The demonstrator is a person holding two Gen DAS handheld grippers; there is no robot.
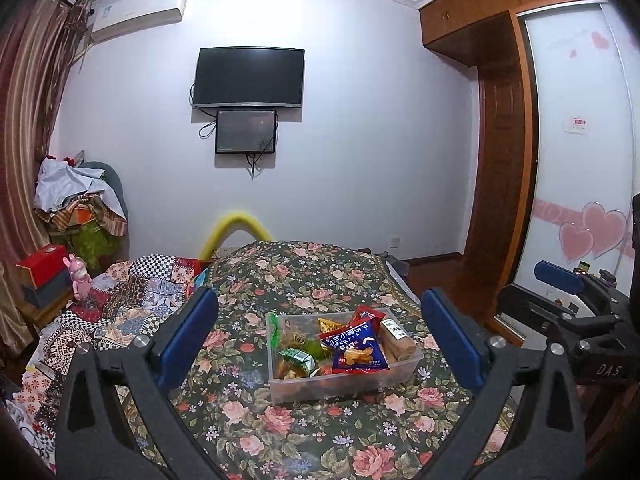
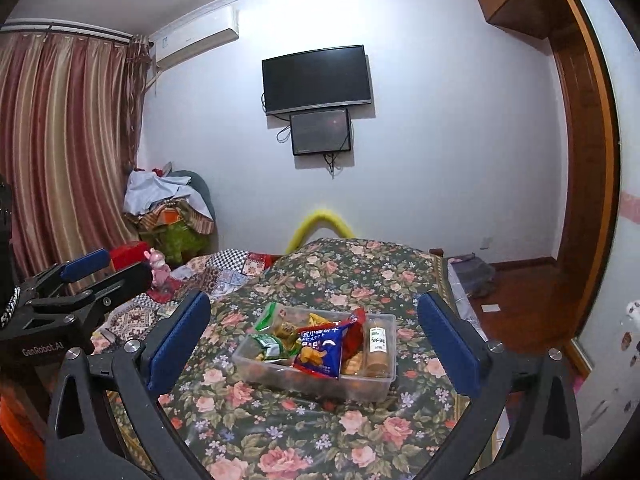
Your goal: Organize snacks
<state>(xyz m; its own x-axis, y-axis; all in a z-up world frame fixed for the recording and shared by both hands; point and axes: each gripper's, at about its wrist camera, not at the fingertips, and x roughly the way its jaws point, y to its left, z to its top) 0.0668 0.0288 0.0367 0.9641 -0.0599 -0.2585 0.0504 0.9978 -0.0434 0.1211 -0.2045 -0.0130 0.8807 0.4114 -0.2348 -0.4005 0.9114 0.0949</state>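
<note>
A clear plastic box (image 1: 412, 362) (image 2: 316, 390) sits on the floral cloth (image 1: 280, 420) (image 2: 280, 432), packed with snack packets. On top lies a blue biscuit bag (image 1: 354, 346) (image 2: 320, 348), beside it a green packet (image 1: 296, 360) (image 2: 270, 344), a red packet (image 1: 366, 314) and a tan roll of biscuits (image 1: 396, 340) (image 2: 378, 348). My left gripper (image 1: 320, 336) is open, held back from the box with nothing between its blue pads. My right gripper (image 2: 316, 336) is open too, also clear of the box. Each gripper shows at the edge of the other's view.
The cloth covers a bed; a patchwork quilt (image 1: 132, 300) (image 2: 224, 276) lies to the left with a pink toy (image 1: 78, 278) and a red box (image 1: 42, 264). A yellow foam arch (image 1: 236, 226) stands behind. Wooden floor and wardrobe (image 1: 500, 160) are on the right.
</note>
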